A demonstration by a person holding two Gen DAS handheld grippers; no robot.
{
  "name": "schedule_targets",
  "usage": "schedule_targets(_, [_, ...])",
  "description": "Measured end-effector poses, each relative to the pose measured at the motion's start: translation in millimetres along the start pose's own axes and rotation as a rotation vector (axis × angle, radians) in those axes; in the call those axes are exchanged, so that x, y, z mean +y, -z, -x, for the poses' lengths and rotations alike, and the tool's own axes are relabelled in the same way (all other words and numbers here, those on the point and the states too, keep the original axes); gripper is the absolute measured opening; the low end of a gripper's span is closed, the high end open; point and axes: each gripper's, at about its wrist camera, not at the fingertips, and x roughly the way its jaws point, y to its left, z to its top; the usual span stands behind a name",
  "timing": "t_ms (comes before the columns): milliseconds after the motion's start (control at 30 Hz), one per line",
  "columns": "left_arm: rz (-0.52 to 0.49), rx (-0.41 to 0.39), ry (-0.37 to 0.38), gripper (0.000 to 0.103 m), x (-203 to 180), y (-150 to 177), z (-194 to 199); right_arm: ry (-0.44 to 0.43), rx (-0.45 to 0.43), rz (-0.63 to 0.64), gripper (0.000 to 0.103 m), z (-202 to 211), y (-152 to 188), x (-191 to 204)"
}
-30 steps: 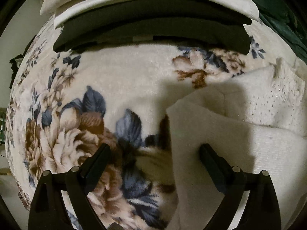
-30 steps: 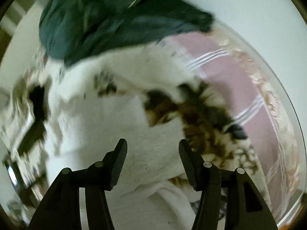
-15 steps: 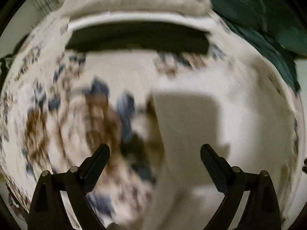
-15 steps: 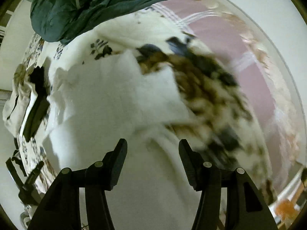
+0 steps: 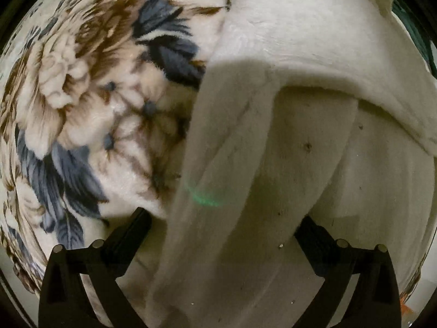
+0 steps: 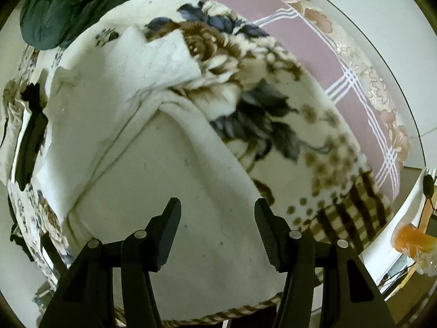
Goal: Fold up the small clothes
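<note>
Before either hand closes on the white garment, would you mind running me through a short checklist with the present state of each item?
1. Left tongs open: ok, both fingers spread wide.
2. Right tongs open: ok, gap clear between the fingers.
3. White garment lying on the floral blanket: ok, spread with folds showing.
4. Garment edge between the left fingers: ok, a folded strip runs between them.
5. Fabric actually touching either tongs: cannot tell.
6. Dark green cloth clear of the garment: ok, it lies at the far end.
</note>
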Motion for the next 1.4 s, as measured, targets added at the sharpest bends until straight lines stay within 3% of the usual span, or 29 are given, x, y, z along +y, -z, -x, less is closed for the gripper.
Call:
schedule_targets(233, [0.002, -0.016, -0.022, 0.103, 3.3, 6.7, 15.3, 0.003, -0.008, 0.076, 0.058, 17.3, -1.2, 2.2])
schedule_targets(300, [-0.017, -0.065, -0.019, 0.097, -7.7, 6.7, 33.6, -0.012, -0.001, 0.099, 0.058, 24.9, -5.9, -1.9])
schedule_targets(400, [-0.121, -0.173, -0.049, 0.097, -39.3, 15.7, 75.2, -0.021, 0.037, 0.130, 0.058, 35.5, -9.5, -11.6])
schedule_targets(500, [-0.180, -0.194, -0.026, 0.097, -78.3, 28.7, 100.6, -0.001, 0.099, 0.178, 0.058, 47.3, -8.8, -28.7])
schedule_targets(667, [-0.261, -0.097, 0.124, 0.097, -177.3, 65.7, 117.2, 0.012, 0.141, 0.220, 0.058, 65.9, -18.3, -70.5])
schedule_targets(867, [-0.405, 0.095, 0.227, 0.097, -314.6, 132.9, 70.2, -0.033, 0.115, 0.161, 0.058, 66.1, -57.7, -105.2])
schedule_targets(933, [-0.427, 0.139, 0.219, 0.097, -342.3, 153.8, 51.9, -0.044, 0.106, 0.155, 0.058, 61.4, -73.0, -108.6])
schedule_targets(1033, [-0.470, 0.143, 0.123, 0.094, -372.1, 181.1, 18.1, -0.063, 0.101, 0.154, 0.058, 50.6, -97.0, -107.4])
schedule_targets(1100, [-0.483, 0.093, 0.049, 0.068, -377.0, 186.5, 8.8, -0.079, 0.095, 0.163, 0.058, 43.1, -115.0, -101.0])
schedule_targets(1133, [-0.480, 0.054, 0.030, 0.061, -377.0, 187.5, 9.2, -0.091, 0.094, 0.167, 0.058, 39.9, -122.6, -96.7])
schedule_targets(1200, [-0.466, -0.014, 0.008, 0.014, -375.3, 188.0, 18.7, -0.141, 0.085, 0.183, 0.058, 31.8, -145.4, -80.9])
schedule_targets(1300, [-0.427, -0.037, 0.031, 0.007, -369.3, 185.5, 28.2, -0.212, 0.088, 0.209, 0.058, 12.6, -178.3, -51.9])
schedule_targets(1400, [-0.365, -0.045, 0.052, 0.006, -355.9, 182.9, 39.3, -0.285, 0.119, 0.216, 0.058, -13.4, -209.3, -19.7])
